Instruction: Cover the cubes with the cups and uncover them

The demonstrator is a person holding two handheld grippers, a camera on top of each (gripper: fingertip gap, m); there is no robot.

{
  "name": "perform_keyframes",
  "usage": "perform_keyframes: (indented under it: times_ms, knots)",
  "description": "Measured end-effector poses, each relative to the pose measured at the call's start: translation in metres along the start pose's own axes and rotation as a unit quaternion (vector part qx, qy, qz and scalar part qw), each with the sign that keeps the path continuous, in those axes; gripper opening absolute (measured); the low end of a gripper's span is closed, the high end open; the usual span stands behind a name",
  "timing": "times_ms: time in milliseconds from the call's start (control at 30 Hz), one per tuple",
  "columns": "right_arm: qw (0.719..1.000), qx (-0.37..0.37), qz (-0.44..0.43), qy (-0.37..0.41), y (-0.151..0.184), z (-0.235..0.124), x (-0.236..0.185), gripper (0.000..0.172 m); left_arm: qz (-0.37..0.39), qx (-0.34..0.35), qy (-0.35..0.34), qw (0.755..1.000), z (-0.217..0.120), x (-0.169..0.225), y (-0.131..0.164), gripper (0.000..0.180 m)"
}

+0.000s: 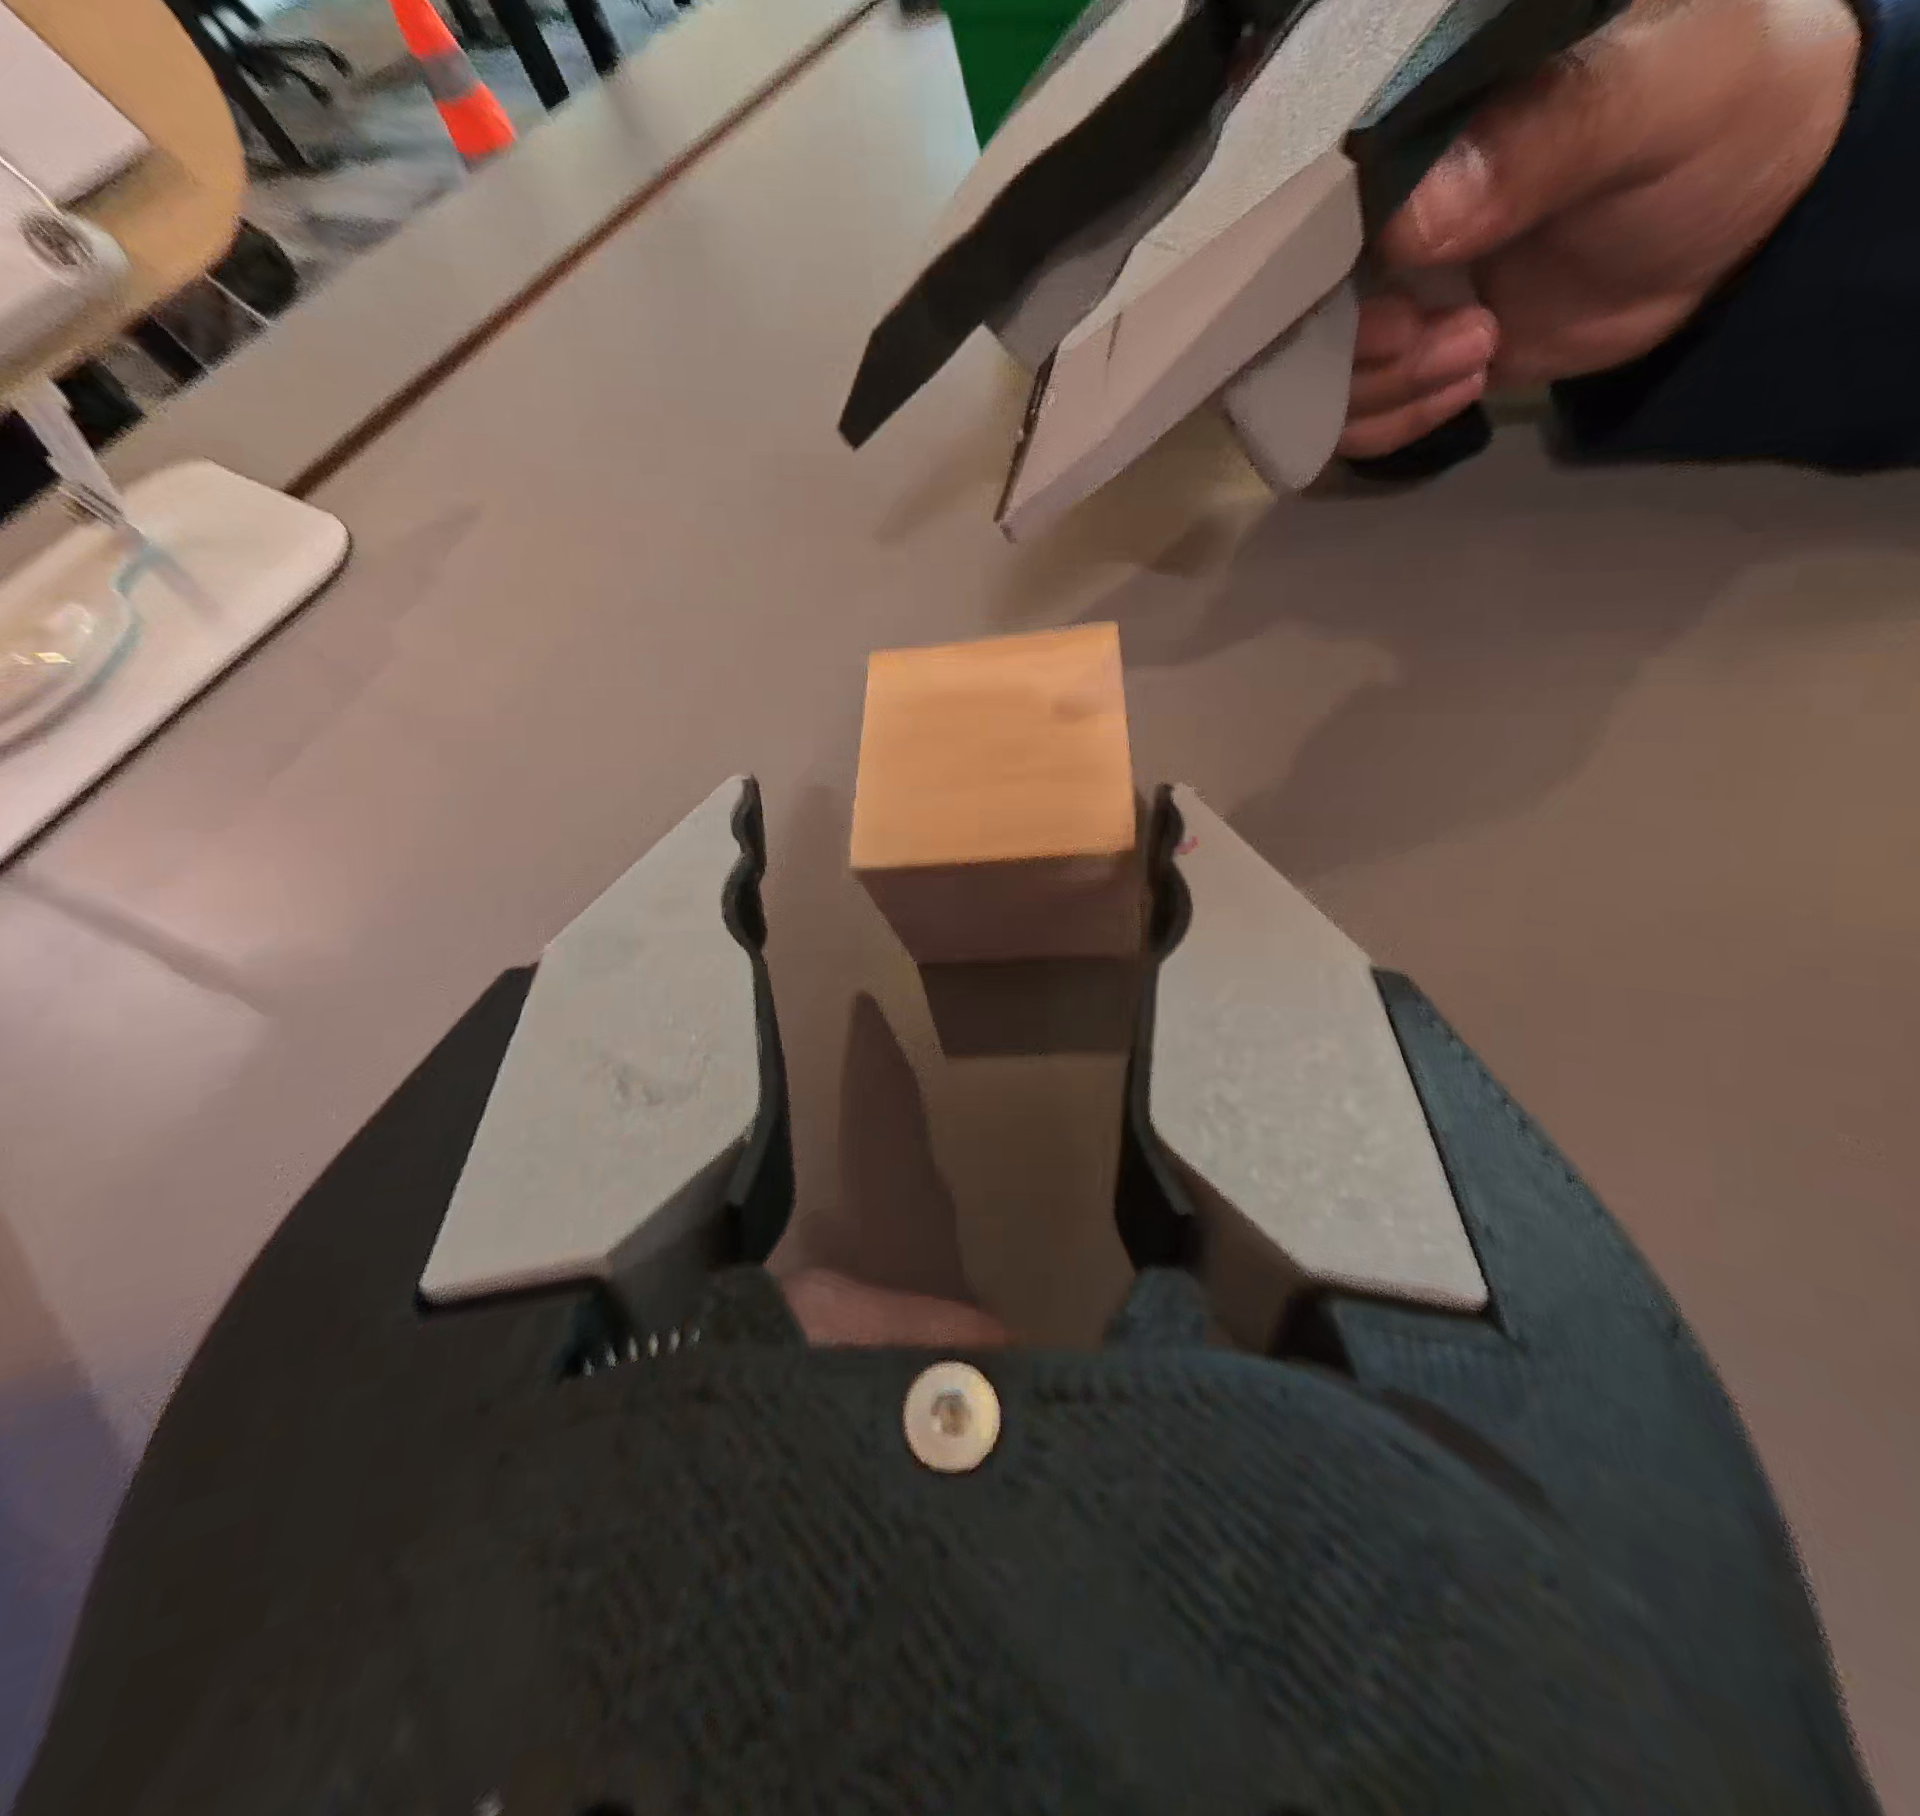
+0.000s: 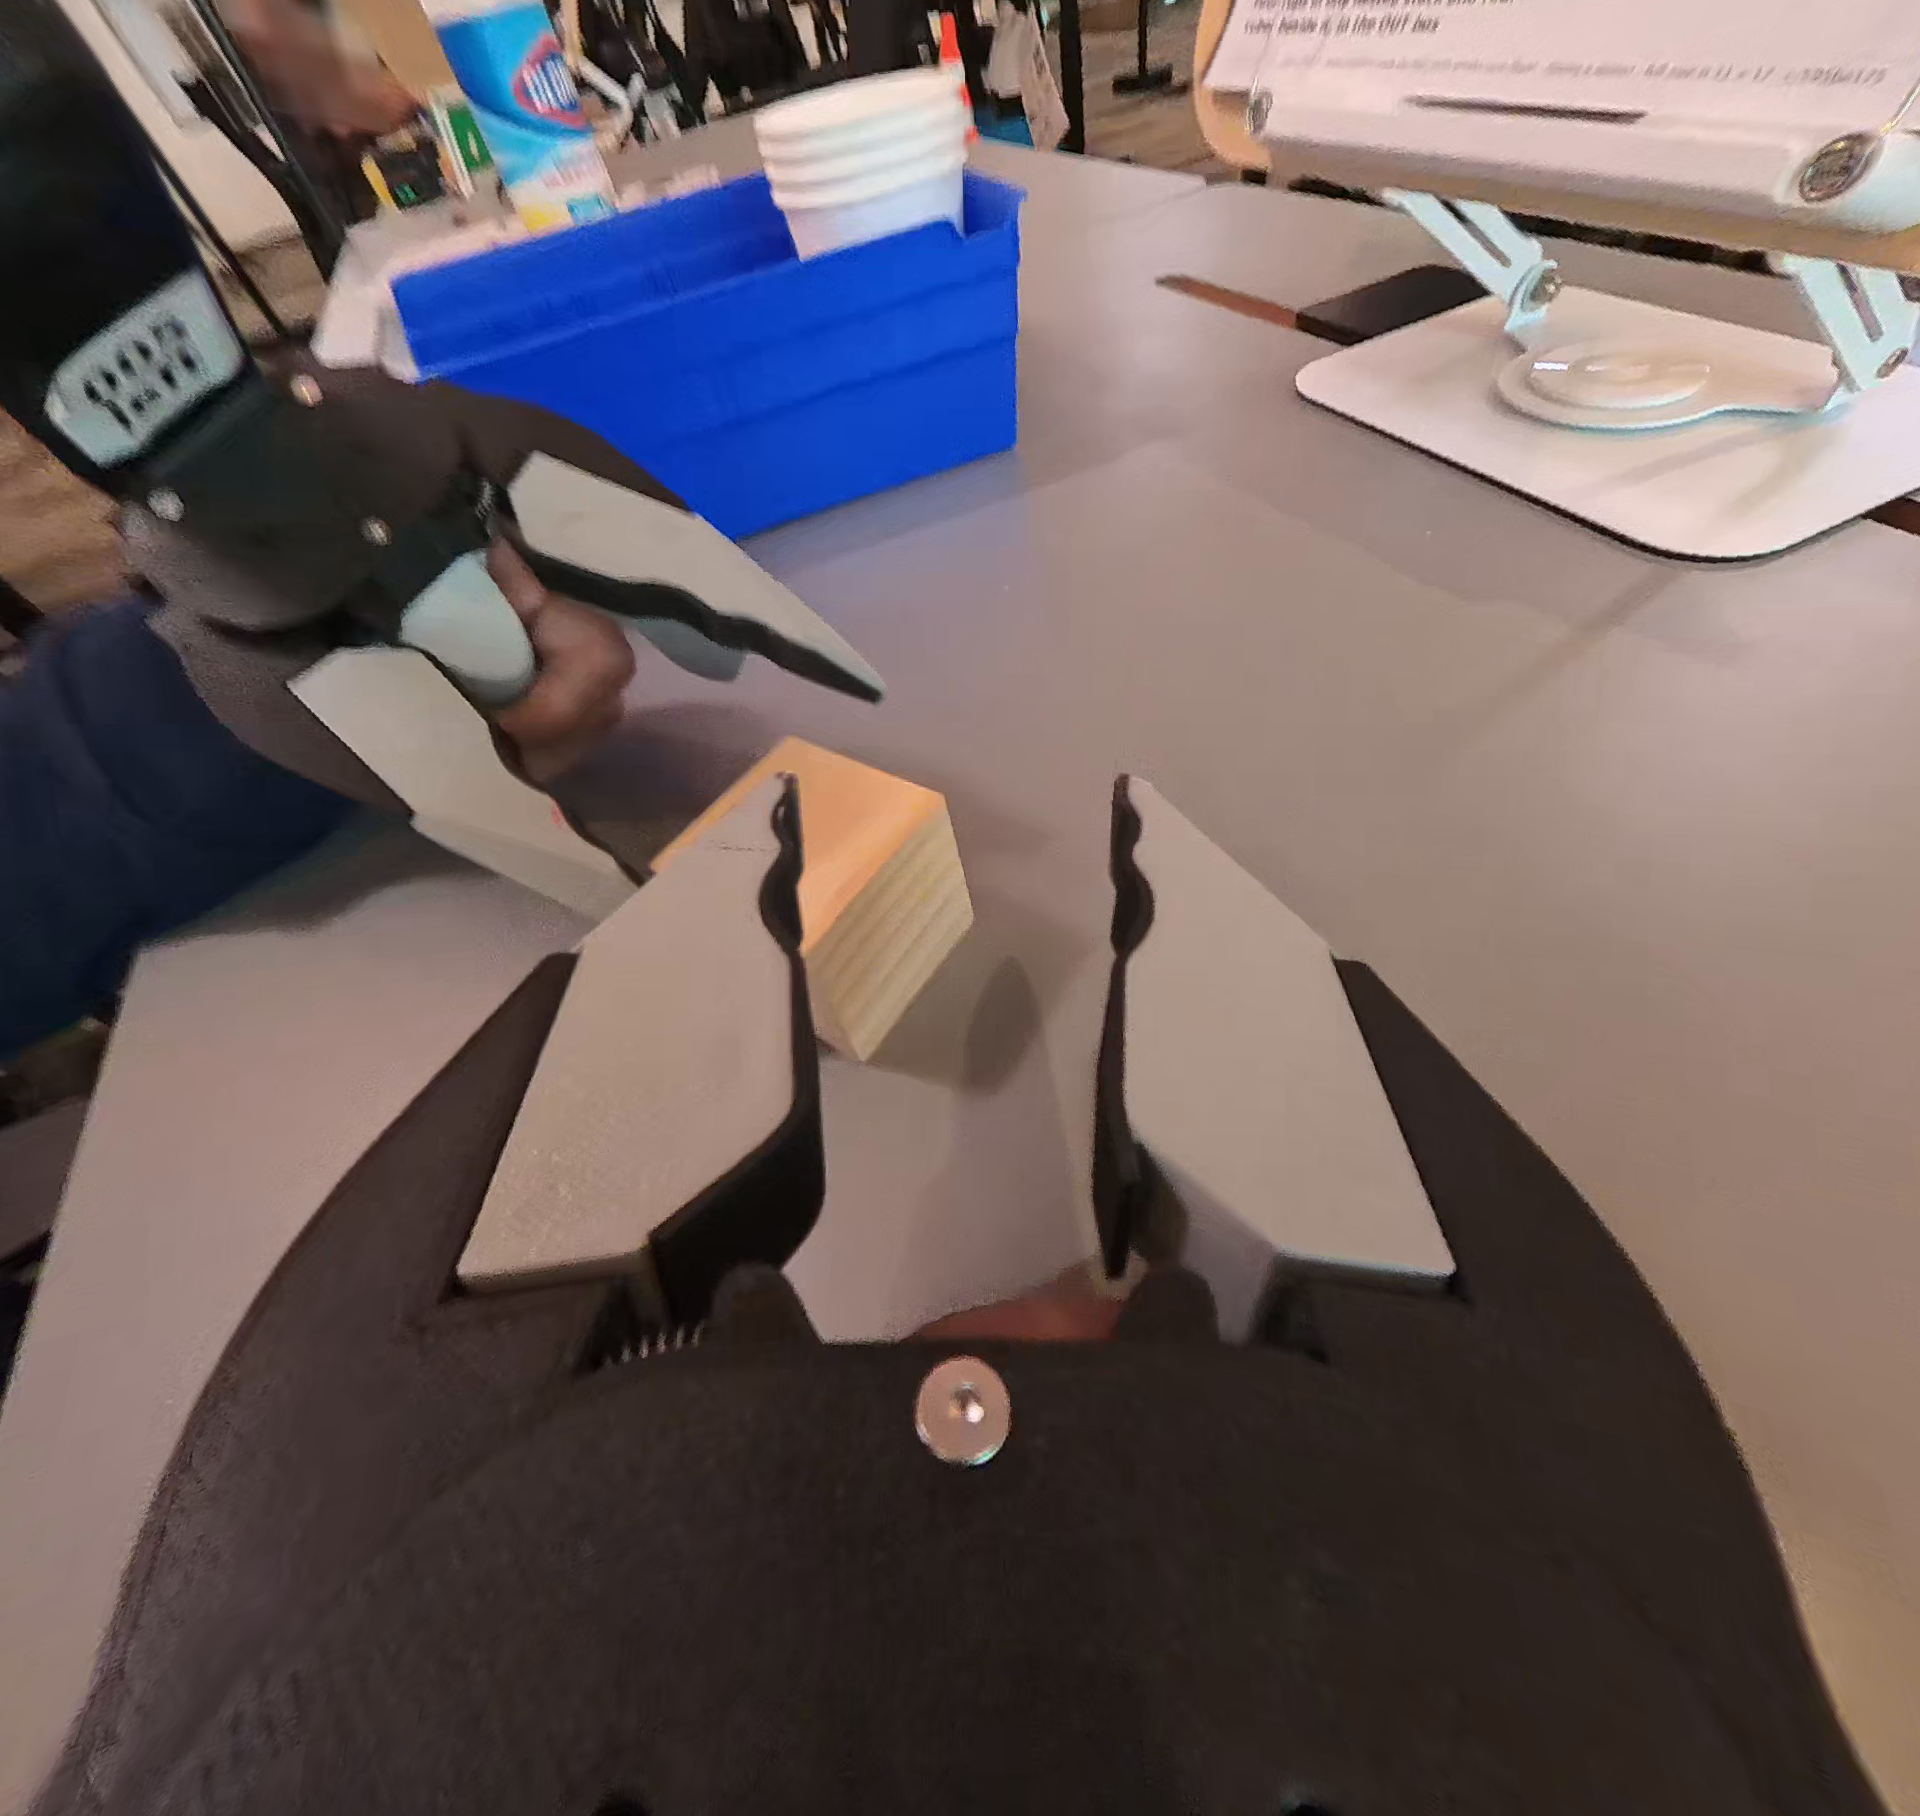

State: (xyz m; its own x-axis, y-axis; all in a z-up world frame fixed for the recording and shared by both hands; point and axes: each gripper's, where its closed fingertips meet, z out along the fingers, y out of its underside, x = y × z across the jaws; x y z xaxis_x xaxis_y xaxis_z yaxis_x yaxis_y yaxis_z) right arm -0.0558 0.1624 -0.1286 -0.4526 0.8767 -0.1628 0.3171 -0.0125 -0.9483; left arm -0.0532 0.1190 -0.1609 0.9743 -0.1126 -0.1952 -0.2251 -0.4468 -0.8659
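Wooden cube: stands on the grey tabletop at frame centre in the left wrist view, its edges crisp and its top face bare.
Left tongs: spread wide around the near part of the cube; bare tabletop shows between the left pad and the cube, while the right pad lies just beside its side, contact unclear; nothing is gripped.
Right tongs: parted with only tabletop between them; the cube sits at the left fingertip, partly behind it.
Paper cups: nested white stack inside the blue bin, upper centre of the right wrist view, well apart from the cube.
Open room: bare tabletop stretches right of the cube toward the white stand base.
Seam: a dark joint crosses the upper left.
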Motion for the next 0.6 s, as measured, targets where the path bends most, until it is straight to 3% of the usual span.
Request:
perform_keyframes:
  times_ms: [167,400,600]
  knots:
    - [0.997,-0.046,-0.034,0.060,0.016,0.003,0.014,0.040,-0.032,-0.011,0.025,0.999,-0.013,-0.006,0.011,0.067]
    - [0.989,-0.096,-0.098,0.060,0.033,0.008,0.003,0.037,-0.088,-0.011,-0.052,0.995,-0.022,-0.046,0.024,0.051]
    - [0.988,-0.093,-0.109,0.052,0.033,0.010,-0.004,0.041,-0.087,0.009,0.009,0.996,-0.020,-0.025,0.016,0.045]
